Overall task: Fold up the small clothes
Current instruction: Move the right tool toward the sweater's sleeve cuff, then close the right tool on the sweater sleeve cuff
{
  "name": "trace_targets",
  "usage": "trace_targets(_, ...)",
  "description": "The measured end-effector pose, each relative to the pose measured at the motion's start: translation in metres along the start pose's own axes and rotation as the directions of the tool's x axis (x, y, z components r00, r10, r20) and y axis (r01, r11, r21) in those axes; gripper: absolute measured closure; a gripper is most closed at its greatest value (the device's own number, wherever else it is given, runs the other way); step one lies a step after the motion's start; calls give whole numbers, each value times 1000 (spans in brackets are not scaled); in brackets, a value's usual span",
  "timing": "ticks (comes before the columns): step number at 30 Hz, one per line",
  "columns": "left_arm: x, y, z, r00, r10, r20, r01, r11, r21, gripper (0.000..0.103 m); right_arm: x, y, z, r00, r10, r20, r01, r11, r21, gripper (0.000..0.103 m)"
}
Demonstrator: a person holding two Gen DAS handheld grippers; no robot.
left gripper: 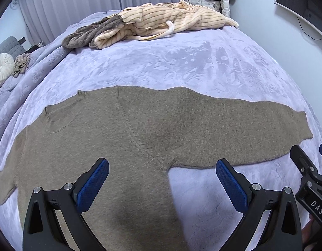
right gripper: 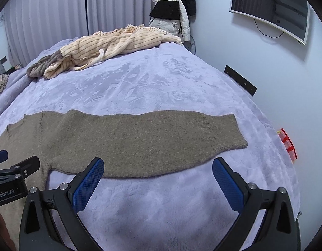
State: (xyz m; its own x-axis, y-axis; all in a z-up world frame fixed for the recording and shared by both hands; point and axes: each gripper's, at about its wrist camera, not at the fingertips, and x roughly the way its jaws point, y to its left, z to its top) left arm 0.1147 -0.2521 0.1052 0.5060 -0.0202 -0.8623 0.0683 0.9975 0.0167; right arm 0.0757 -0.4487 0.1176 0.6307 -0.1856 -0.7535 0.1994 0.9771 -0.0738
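Both grippers' jaws gape empty over the flat brown sweater point(left gripper: 140, 129); striped robe point(left gripper: 161, 18) lies beyond.

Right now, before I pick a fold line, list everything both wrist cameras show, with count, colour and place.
Sweater: one, taupe knit, flat on the bed nearest the grippers, sleeve stretched right.
Striped garment: one, cream with dark stripes, crumpled at the far end of the bed.
Grey-brown garment: one, bunched against the striped one's left end.
Blanket: one, lavender plush, covering the bed.
Round cushion: one, white, far left.
Beige cloth: one, beside the cushion.
Jackets: white and black, hanging at the far wall.
Screen: one, dark, on the right wall.
Red object: one, past the bed's right edge; unclear what.
Left gripper: open, empty, over the sweater.
Right gripper: open, empty, near the sleeve's near edge.
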Motion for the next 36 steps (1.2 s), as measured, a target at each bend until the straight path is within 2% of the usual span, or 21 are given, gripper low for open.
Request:
trace_targets(7, 13, -16, 12, 1000, 1, -4, -1, 1000, 7, 0, 26, -29, -1, 999, -17, -46, 19, 999, 40, 0)
trace_targets(13, 27, -33, 20, 1000, 2, -11, -2, 1000, 26, 0, 54, -65, -8, 994, -13, -110, 27, 992, 127, 0)
trace_targets(19, 40, -42, 23, 1000, 2, -27, -1, 999, 36, 0, 84, -92, -2, 986, 65, -151, -29, 973, 230, 0)
trace_targets(24, 52, -44, 26, 999, 13, -38, -11, 999, 42, 0, 100, -101, 9, 984, 119, -134, -77, 956, 283, 0)
trace_targets(28, 65, -37, 31, 998, 23, -50, -22, 1000, 11, 0, 109, -103, 18, 981, 158, -111, -119, 946, 301, 1)
trace_targets(29, 68, -33, 32, 998, 25, -53, -25, 1000, 1, 0, 111, -102, 20, 980, 170, -100, -134, 946, 296, 7)
trace_targets(31, 75, -23, 34, 998, 26, -66, -29, 999, -39, 0, 114, -101, 24, 979, 186, -88, -153, 945, 290, 25)
trace_targets(32, 79, -19, 35, 997, 25, -75, -29, 998, -57, 0, 115, -101, 26, 978, 190, -85, -158, 945, 287, 51)
trace_targets(34, 88, -11, 36, 995, 24, -98, -32, 996, -82, 0, 115, -105, 26, 973, 218, -79, -185, 937, 298, 79)
trace_targets(35, 92, -9, 35, 994, 26, -104, -35, 996, -86, 0, 111, -107, 25, 972, 227, -66, -197, 932, 304, 87)
trace_targets(36, 94, -8, 34, 994, 30, -106, -39, 996, -85, 0, 107, -108, 25, 973, 225, -50, -200, 932, 302, 91)
